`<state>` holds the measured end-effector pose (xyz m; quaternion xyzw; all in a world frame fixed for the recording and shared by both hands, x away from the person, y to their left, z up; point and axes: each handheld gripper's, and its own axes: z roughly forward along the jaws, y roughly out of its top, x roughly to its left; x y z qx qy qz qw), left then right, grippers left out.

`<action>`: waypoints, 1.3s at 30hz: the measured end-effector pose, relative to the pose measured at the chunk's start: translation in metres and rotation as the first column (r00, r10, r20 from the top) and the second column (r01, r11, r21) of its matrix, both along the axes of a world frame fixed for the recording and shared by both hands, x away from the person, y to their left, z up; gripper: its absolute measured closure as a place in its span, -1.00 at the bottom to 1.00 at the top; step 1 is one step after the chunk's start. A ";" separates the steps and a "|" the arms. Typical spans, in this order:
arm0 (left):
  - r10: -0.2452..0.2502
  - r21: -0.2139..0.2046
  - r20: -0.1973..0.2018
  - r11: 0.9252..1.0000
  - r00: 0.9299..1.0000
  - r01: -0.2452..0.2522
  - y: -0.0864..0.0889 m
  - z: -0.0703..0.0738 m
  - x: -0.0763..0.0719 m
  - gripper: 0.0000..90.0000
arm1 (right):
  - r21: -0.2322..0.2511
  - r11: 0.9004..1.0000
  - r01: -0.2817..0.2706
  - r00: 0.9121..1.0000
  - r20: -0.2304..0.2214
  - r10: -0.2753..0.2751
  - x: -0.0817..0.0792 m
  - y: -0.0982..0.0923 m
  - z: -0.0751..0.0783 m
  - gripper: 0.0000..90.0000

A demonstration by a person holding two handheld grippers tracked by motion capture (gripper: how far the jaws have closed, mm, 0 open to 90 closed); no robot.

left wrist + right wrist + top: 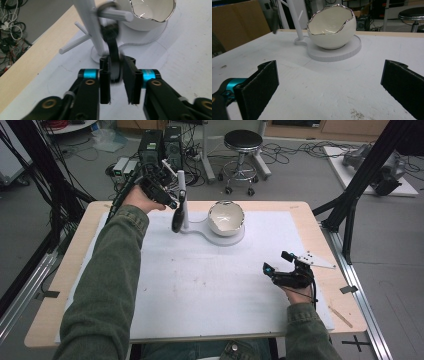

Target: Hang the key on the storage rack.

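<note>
the left gripper (pixel 117 82) is reaching up to the white stand (pixel 183 205) at the far side of the table (pixel 70 265), and a black ladle (pixel 113 53) is hanging from one of the stand's pegs (pixel 113 14) by the ring at its top. the ladle's lower end is sitting between the left jaws; they are standing narrow, one pad looking to be against it and a slim gap showing on the other side, so the grip is looking loosened rather than firm. judging from this, the hanging itself is looking done: the ring is over the peg and the ladle is dangling straight down beside the post. what is left, as i read it, is opening fully and drawing the gripper clear without knocking the ladle off.

the right gripper (pixel 285 270) is resting low near the table's right edge, its jaws standing wide with nothing between them. the egg-shaped bowl (pixel 332 27) is sitting on the stand's round base (pixel 352 48), untouched.
</note>
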<state>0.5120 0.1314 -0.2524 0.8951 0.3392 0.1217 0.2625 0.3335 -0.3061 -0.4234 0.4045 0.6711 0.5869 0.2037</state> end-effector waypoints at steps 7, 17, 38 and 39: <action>0.008 -0.026 -0.009 1.000 1.000 -0.008 0.000 0.003 -0.003 0.22 | 0.002 1.000 0.000 1.000 -0.002 0.000 -0.001 0.000 0.000 -0.99; -0.018 -0.038 0.050 0.999 0.999 0.020 -0.001 0.000 -0.015 -0.71 | -0.002 1.000 0.000 1.000 -0.003 0.000 -0.001 0.000 0.000 -0.99; 0.057 -0.252 0.058 0.967 0.997 -0.041 0.059 -0.025 -0.055 -0.96 | -0.004 1.000 0.007 1.000 0.002 -0.007 -0.002 0.001 0.001 -0.99; 0.056 -0.258 0.059 0.965 0.997 -0.039 0.061 -0.026 -0.058 -0.96 | -0.005 1.000 0.008 1.000 0.000 -0.008 -0.002 0.000 0.001 -0.99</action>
